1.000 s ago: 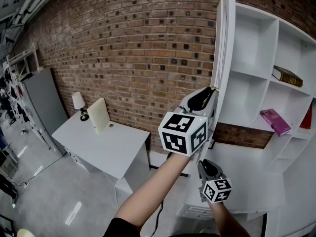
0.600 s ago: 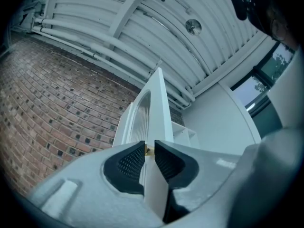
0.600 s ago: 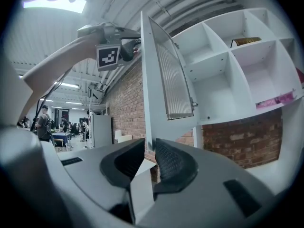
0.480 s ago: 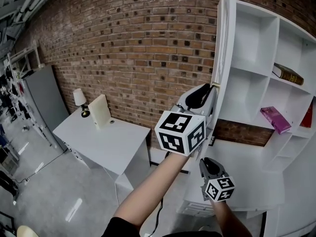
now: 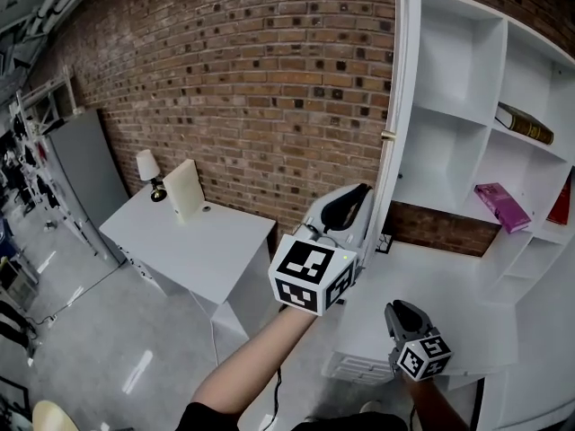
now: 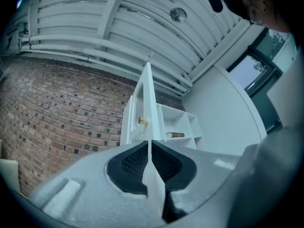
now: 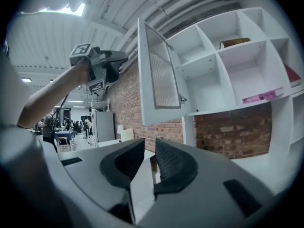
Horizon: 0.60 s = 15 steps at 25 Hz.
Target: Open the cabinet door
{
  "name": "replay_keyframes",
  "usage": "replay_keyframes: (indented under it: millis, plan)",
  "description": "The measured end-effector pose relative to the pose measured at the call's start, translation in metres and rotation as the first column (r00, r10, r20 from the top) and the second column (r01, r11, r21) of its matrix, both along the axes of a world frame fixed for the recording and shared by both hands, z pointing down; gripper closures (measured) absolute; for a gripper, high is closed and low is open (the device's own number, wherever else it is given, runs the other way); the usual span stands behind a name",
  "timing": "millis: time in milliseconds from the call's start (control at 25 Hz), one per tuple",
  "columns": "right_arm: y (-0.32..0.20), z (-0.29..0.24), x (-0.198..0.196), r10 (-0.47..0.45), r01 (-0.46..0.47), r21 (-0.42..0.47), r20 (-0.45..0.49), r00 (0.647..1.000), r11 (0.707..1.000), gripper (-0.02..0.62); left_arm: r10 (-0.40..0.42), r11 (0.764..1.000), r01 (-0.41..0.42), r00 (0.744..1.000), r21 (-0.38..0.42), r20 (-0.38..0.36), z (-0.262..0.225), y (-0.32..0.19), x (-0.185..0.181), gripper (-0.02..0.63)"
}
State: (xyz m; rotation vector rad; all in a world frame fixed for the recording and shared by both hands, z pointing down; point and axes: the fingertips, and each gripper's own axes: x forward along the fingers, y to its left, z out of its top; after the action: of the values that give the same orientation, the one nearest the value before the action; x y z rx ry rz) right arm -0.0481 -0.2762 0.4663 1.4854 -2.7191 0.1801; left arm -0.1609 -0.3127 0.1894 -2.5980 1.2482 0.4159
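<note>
The white cabinet door (image 5: 404, 79) stands swung open, edge-on to me, with a small brass knob (image 5: 388, 136) on its edge. My left gripper (image 5: 358, 194) hangs just left of the door's lower edge, apart from it. In the left gripper view the door (image 6: 148, 103) and its knob (image 6: 142, 121) rise beyond the left gripper (image 6: 149, 144). Its jaws have just been closing to a thin slit with nothing between them. My right gripper (image 5: 402, 311) sits low over the white counter, its jaws a little apart and empty. The right gripper view shows the ribbed door panel (image 7: 161, 80).
Open white shelves hold a brown book (image 5: 523, 124) and a pink book (image 5: 499, 206). A white counter (image 5: 440, 285) runs under them. To the left stands a white table (image 5: 207, 250) with a lamp (image 5: 147, 167) and a cream box (image 5: 184, 191), against a brick wall.
My left gripper has dropped down and left, away from the door's edge near the knob. The right gripper has shifted right and lower in the head view.
</note>
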Motion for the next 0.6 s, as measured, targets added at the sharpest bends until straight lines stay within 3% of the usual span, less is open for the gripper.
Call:
replay_keyframes:
  millis: [280, 440, 600]
  plan:
    - [0.047, 0.015, 0.071, 0.104, -0.104, -0.037, 0.003, 0.995, 0.994, 0.526, 0.039, 0.99, -0.051, 0.995, -0.132, -0.092, 0.084, 0.033, -0.004, 0.588]
    - [0.072, 0.027, 0.122, 0.217, -0.218, -0.051, -0.026, 0.976, 0.975, 0.528, 0.071, 0.97, -0.106, 0.984, -0.217, -0.165, 0.144, 0.056, -0.004, 0.588]
    - [0.094, 0.032, 0.178, 0.317, -0.319, -0.071, -0.037, 0.948, 0.945, 0.528, 0.038, 0.962, -0.089, 0.98, -0.257, -0.195, 0.181, 0.073, 0.003, 0.588]
